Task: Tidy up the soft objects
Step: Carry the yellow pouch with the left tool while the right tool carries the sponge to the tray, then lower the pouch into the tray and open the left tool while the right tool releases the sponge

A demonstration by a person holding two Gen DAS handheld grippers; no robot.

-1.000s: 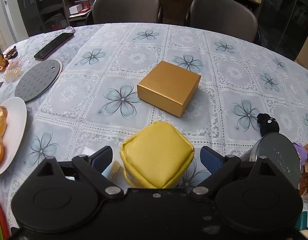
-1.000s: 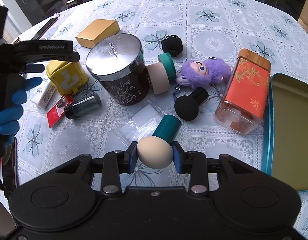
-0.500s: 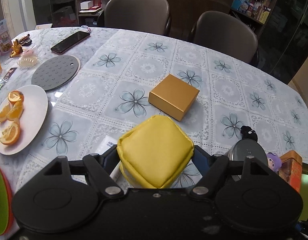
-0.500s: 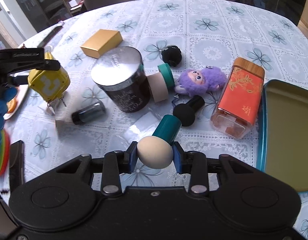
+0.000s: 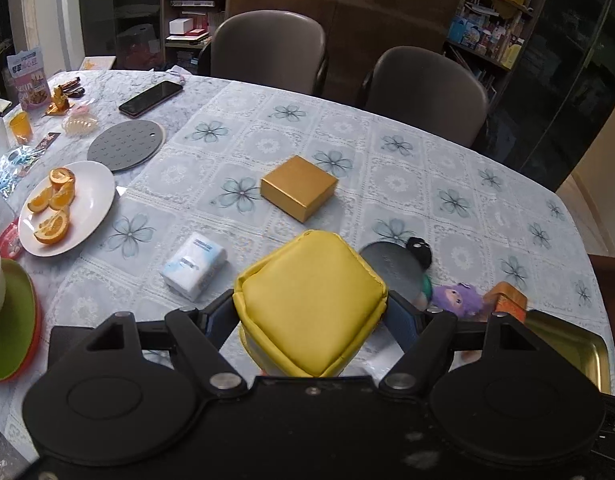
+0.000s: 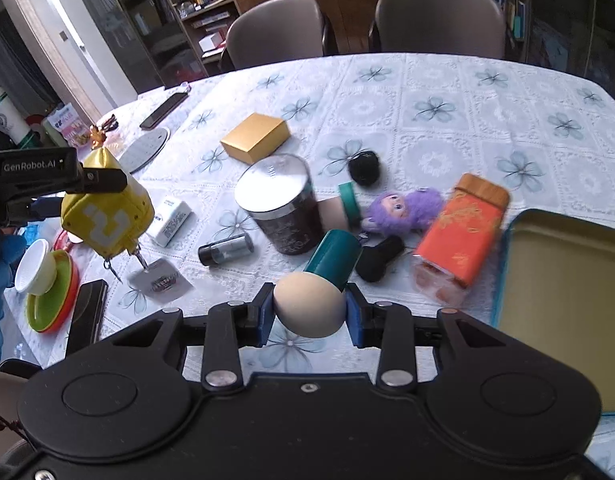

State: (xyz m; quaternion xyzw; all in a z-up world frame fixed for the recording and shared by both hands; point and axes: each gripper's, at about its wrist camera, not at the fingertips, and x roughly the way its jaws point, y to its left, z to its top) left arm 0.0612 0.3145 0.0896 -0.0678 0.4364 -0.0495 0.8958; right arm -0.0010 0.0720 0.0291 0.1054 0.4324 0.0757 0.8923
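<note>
Jaws pinch a yellow cube plush [image 5: 309, 304]; the open tin [image 6: 563, 312] holds nothing visible.

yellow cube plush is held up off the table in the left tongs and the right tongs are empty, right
Not quite. The yellow cube plush is indeed held off the table in the left tongs, but the right tongs are not empty: the right wrist view shows them shut on a beige makeup sponge with a teal handle.
</note>
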